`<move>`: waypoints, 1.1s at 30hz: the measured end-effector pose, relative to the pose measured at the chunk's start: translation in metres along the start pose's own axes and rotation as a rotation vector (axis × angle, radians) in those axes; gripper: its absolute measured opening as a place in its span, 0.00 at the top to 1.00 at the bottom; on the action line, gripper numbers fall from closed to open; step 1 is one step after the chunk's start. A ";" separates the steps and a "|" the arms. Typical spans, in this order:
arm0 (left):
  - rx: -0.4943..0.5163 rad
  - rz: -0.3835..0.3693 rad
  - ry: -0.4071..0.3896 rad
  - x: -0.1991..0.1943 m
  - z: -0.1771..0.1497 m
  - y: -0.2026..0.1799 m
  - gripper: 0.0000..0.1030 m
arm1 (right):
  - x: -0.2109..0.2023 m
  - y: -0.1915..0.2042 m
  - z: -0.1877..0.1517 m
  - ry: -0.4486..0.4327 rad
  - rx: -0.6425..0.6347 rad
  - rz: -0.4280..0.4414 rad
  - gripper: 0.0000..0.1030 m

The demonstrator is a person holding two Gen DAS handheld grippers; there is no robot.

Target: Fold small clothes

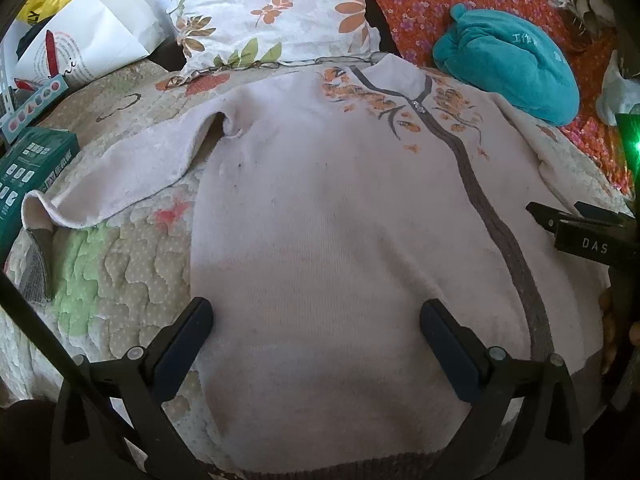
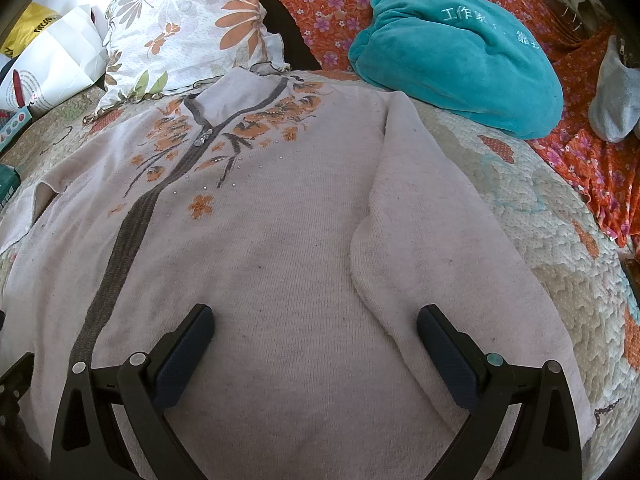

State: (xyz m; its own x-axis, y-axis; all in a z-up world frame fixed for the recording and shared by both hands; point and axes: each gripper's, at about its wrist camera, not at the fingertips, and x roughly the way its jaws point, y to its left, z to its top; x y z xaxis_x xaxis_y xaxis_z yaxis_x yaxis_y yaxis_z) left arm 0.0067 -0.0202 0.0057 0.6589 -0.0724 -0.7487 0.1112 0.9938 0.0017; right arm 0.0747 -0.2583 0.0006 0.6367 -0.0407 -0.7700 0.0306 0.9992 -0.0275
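Left wrist view: pale lilac sweater (image 1: 320, 240) flat on quilt (image 1: 132, 280), front up, sleeves spread. Left gripper (image 1: 316, 340) and right gripper (image 2: 314, 344) hover above its lower body, jaws wide, empty.

Quilted bedspread (image 2: 560, 240) covering bed. Floral pillow (image 2: 188, 28) lying at head end, orange flowered fabric (image 2: 332, 0) bunching beside it. Teal plush bundle (image 2: 460, 64) resting on that fabric. White paper bag (image 1: 88, 36) and green box (image 1: 32, 168) sitting at left edge.

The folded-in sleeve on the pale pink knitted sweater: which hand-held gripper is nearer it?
Right. The right hand-held gripper hovers open with one finger over the sleeve; the left hand-held gripper hangs across the grey zip band.
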 end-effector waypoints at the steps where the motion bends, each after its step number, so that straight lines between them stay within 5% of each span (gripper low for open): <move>1: 0.001 0.006 0.001 0.000 -0.001 -0.001 0.00 | 0.000 0.000 0.000 0.000 0.000 0.000 0.00; 33: 0.005 0.016 0.002 -0.001 -0.001 0.001 0.00 | 0.000 0.000 0.002 0.023 -0.005 -0.017 0.00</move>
State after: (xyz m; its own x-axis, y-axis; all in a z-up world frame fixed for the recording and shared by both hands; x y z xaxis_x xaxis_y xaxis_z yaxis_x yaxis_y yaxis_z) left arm 0.0058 -0.0187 0.0054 0.6592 -0.0565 -0.7498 0.1042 0.9944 0.0167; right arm 0.0760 -0.2586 0.0015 0.6184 -0.0574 -0.7838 0.0376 0.9983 -0.0435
